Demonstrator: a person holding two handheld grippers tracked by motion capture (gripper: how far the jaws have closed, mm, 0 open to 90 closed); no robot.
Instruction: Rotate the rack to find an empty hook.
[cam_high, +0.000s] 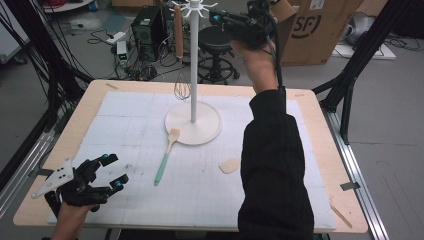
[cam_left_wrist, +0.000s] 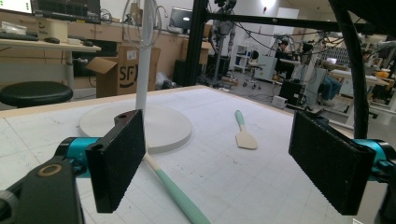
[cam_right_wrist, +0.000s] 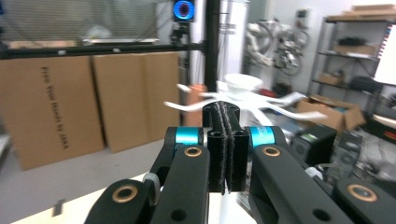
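Resting at the near-left corner of the tabletop (cam_high: 310, 107): left gripper (cam_high: 112, 170), fingers (cam_left_wrist: 116, 158) spread wide, nothing between. Just ahead, green-handled spatula (cam_high: 166, 155), blade touching the white stand (cam_high: 193, 75) base. Hanging from a stand hook: whisk (cam_high: 181, 80). Raised beside the hook crown: right gripper (cam_high: 220, 20), fingers (cam_right_wrist: 224, 149) pressed together, empty. Lying right of centre: small wooden spatula (cam_high: 230, 165). Wooden stick (cam_high: 341, 214) near the right edge.

Right gripper (cam_right_wrist: 226, 154): black jaws pressed together, nothing visible between them. White hook crown of rack (cam_right_wrist: 243, 93) just beyond the tips, blurred. Cardboard boxes (cam_right_wrist: 70, 102) stand behind, left.
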